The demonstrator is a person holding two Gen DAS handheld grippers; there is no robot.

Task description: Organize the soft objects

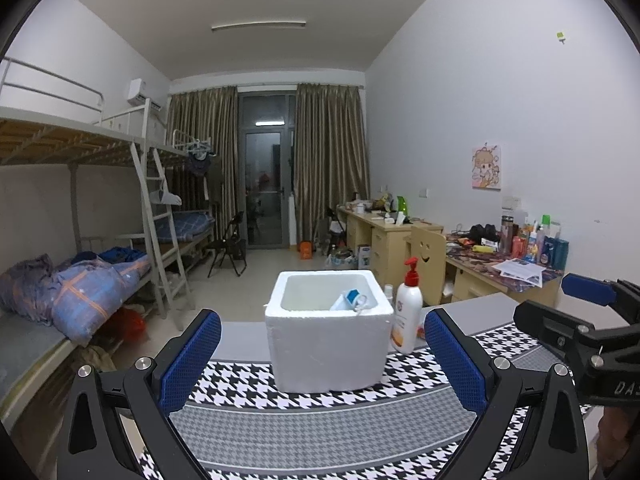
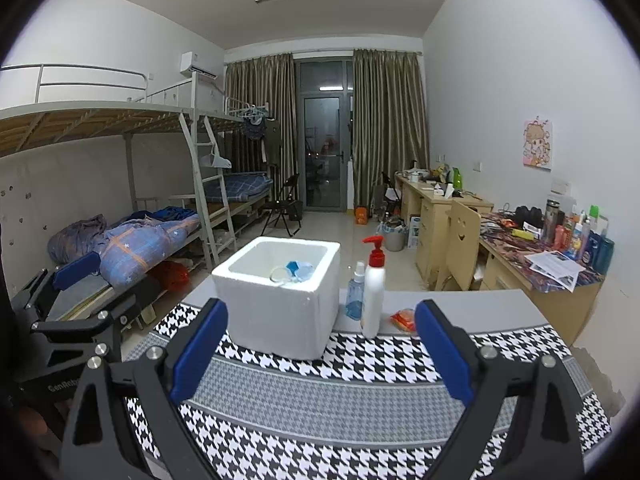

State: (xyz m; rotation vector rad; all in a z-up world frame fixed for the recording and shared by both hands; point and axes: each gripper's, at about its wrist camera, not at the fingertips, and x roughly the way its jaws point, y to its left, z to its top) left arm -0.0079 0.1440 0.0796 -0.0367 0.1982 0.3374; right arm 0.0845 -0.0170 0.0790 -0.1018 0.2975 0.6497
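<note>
Hovering above the bench, left tongs [image 1: 322, 354] spread wide, blue pads empty, touching nothing. Right tongs [image 2: 322, 346] likewise spread wide and empty; they also show at the right edge of the left wrist view, side-on.

White foam box [image 1: 326, 344] stands upright on the houndstooth cloth [image 1: 320, 432], straight ahead of both tongs and framed between the fingers. Inside it: soft pale-blue and white items [image 2: 294, 272], bunched against the far right corner; only their tops clear the rim, so what they are cannot be told.

Just right of the box: white pump bottle [image 2: 373, 292] with red pump, upright at the cloth's far edge. A small clear blue spray bottle [image 2: 355, 294] stands between it and the box, nearly hidden behind the pump bottle in the left view. A small orange packet [image 2: 403, 318] lies beyond, partly covered by the right tongs' finger.

Room: bunk beds [image 1: 100, 200] along the left wall with a rumpled blue quilt, curtained glass door at the far end, cluttered desks along the right wall.
</note>
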